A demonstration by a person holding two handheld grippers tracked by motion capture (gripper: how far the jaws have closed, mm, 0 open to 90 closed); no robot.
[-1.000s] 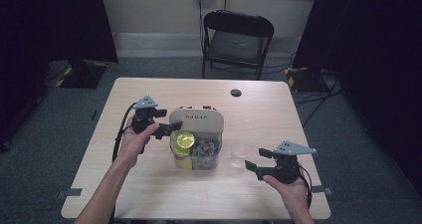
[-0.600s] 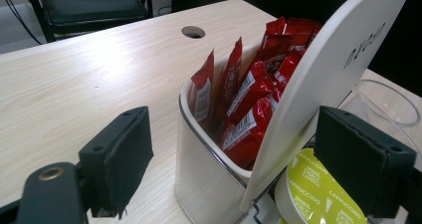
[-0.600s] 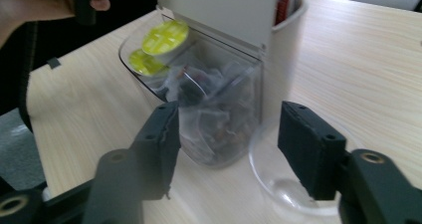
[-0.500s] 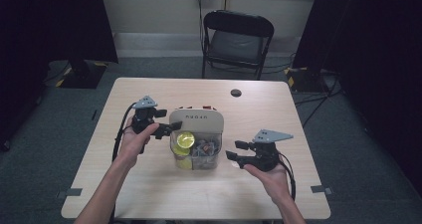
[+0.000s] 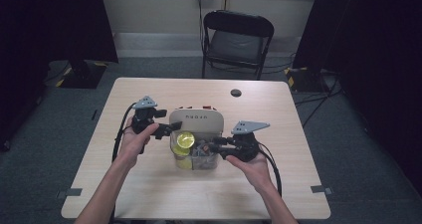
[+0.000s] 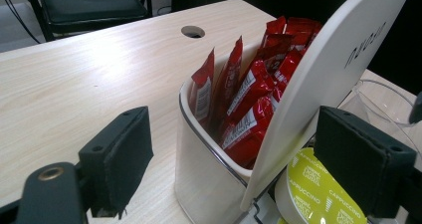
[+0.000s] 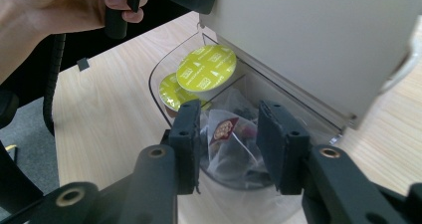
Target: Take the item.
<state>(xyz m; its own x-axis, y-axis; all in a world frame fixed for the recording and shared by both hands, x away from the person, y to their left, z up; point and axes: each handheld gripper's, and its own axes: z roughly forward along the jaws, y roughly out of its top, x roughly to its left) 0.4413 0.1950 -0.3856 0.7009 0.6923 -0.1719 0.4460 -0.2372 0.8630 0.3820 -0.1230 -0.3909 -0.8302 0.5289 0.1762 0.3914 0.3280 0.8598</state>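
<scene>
Wood table (image 5: 149, 184): light top, a clear box (image 5: 196, 162) sat mid-table with its white lid (image 5: 195, 120) tipped up at the back.
Box front: clear compartment with two yellow-green pods (image 7: 206, 67), one leaning on the other, plus clear bags (image 7: 231, 134) of something dark beside them.
Box back: red sachets (image 6: 249, 99) standing upright, packed tight behind the lid.
Left gripper (image 5: 171, 128): at the box's left edge, jaws spread wide. One pad (image 6: 366, 162) sat right by the lid and a pod, the other (image 6: 119, 157) out over bare table. Nothing held.
Right gripper (image 5: 211, 147): reached in from the right, jaws part-open over the front compartment, hanging above the bags. Couldn't tell if it touched anything.
Hands: left hand (image 5: 132, 139) and right hand (image 5: 251, 164) each wrapped round a handle.
Background: black chair (image 5: 236, 40) behind the table, small dark hole (image 5: 236, 92) near the far edge.
</scene>
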